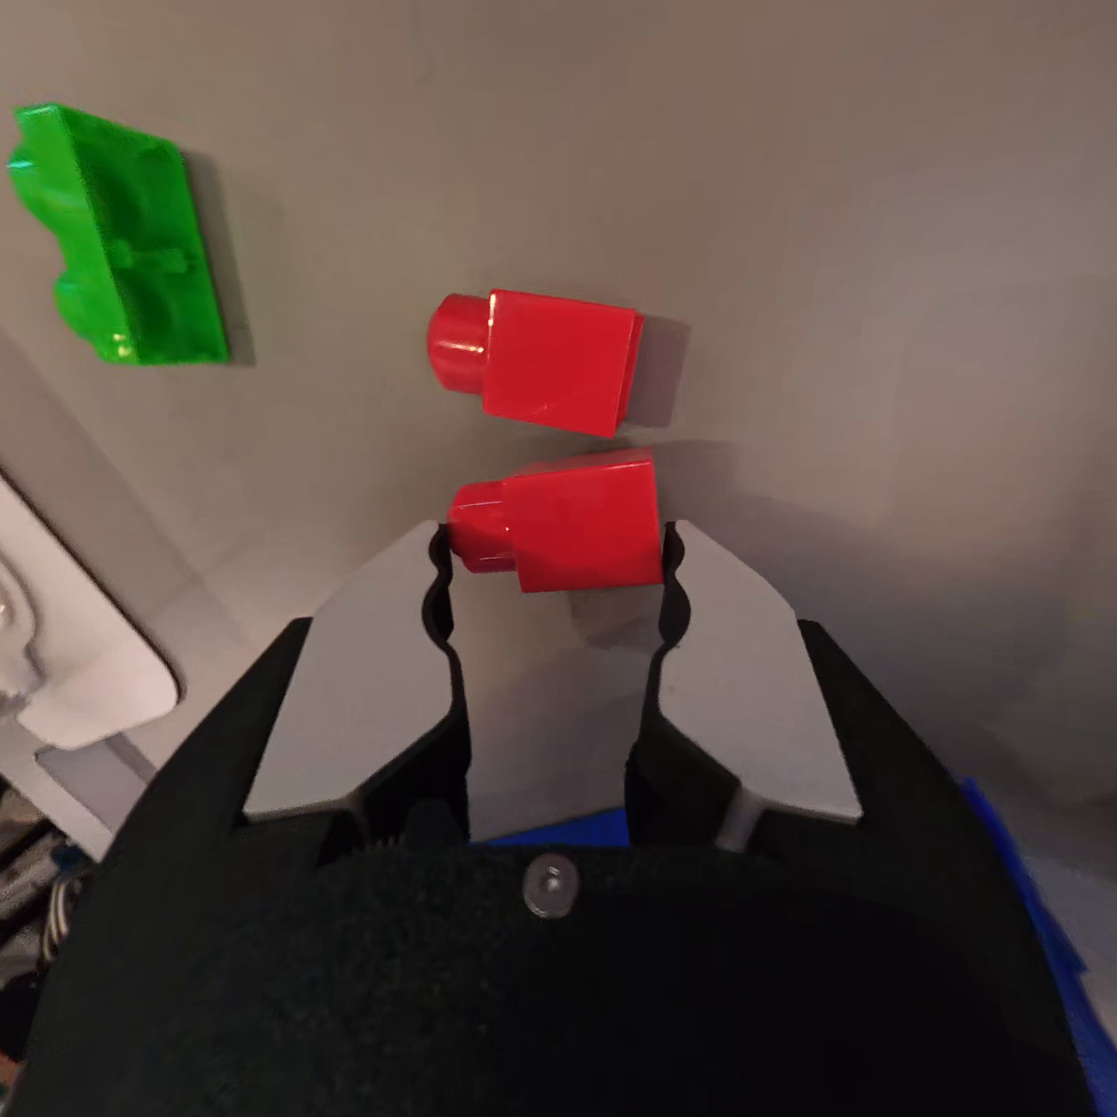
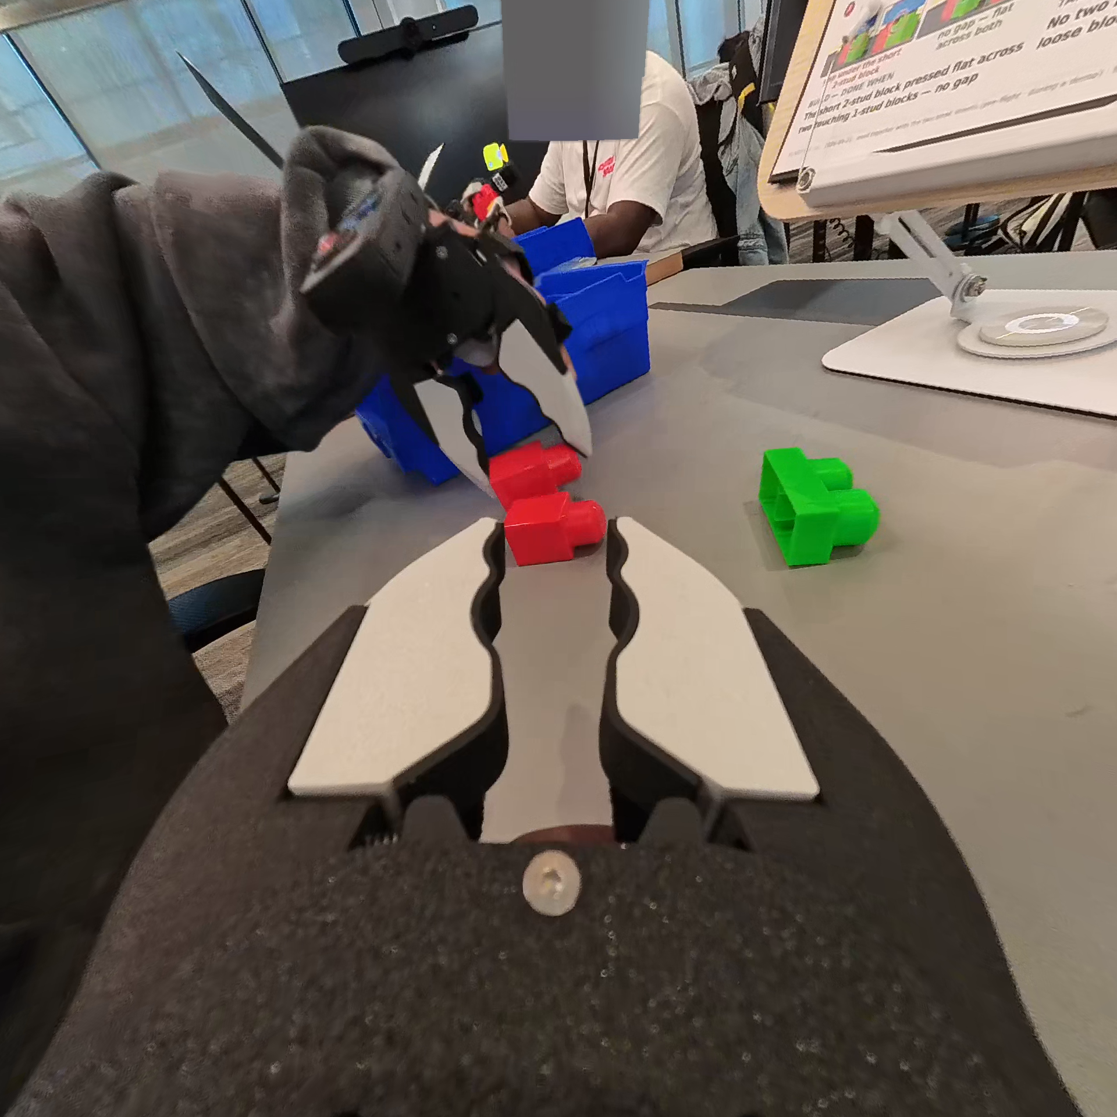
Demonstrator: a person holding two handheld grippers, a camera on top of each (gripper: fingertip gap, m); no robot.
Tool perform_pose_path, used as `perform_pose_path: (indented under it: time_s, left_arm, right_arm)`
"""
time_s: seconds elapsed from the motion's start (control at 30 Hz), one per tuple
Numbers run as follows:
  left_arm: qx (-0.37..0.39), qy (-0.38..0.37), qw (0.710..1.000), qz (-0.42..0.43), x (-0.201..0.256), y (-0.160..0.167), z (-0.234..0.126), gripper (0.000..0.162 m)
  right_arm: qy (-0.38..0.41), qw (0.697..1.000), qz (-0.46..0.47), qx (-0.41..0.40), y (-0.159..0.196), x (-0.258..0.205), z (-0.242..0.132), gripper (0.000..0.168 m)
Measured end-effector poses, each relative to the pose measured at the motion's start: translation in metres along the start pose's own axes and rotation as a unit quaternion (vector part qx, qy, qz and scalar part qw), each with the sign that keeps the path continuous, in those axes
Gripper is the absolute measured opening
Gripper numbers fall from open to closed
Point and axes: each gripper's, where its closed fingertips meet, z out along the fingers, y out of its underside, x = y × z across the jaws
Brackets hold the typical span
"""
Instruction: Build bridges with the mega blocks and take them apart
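Observation:
Two red one-stud blocks lie on their sides on the grey table (image 2: 816, 755), side by side. My left gripper (image 1: 554, 532) has its jaws closed on the nearer red block (image 1: 562, 526), one pad on the stud tip, the other on the base. In the right wrist view that gripper (image 2: 532, 465) and block (image 2: 532, 468) sit farther off. The second red block (image 1: 556, 362) shows just past my right gripper (image 2: 555, 529), which is open and empty; that block (image 2: 553, 526) lines up between its fingertips. A green two-stud block (image 2: 810, 514) lies on its side to the right, also in the left wrist view (image 1: 121, 242).
Blue bins (image 2: 604, 326) stand behind the left gripper. A white stand base (image 2: 967, 369) with an arm holds a tilted board with a printed sheet (image 2: 943, 90) at the back right. A person in a white shirt (image 2: 622, 181) sits across the table. A dark sleeve (image 2: 121, 362) fills the left. The left gripper's tips are roughly 20 cm from the right gripper's.

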Motion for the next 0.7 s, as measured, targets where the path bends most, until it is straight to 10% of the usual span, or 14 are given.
perform_pose_path:
  time_s: [0.7]
  left_arm:
    - [0.030, 0.039, 0.997, 0.060, -0.011, -0.009, 0.025, 0.071]
  right_arm:
    - [-0.012, 1.000, 0.018, -0.002, 0.000, 0.001, 0.002, 0.032]
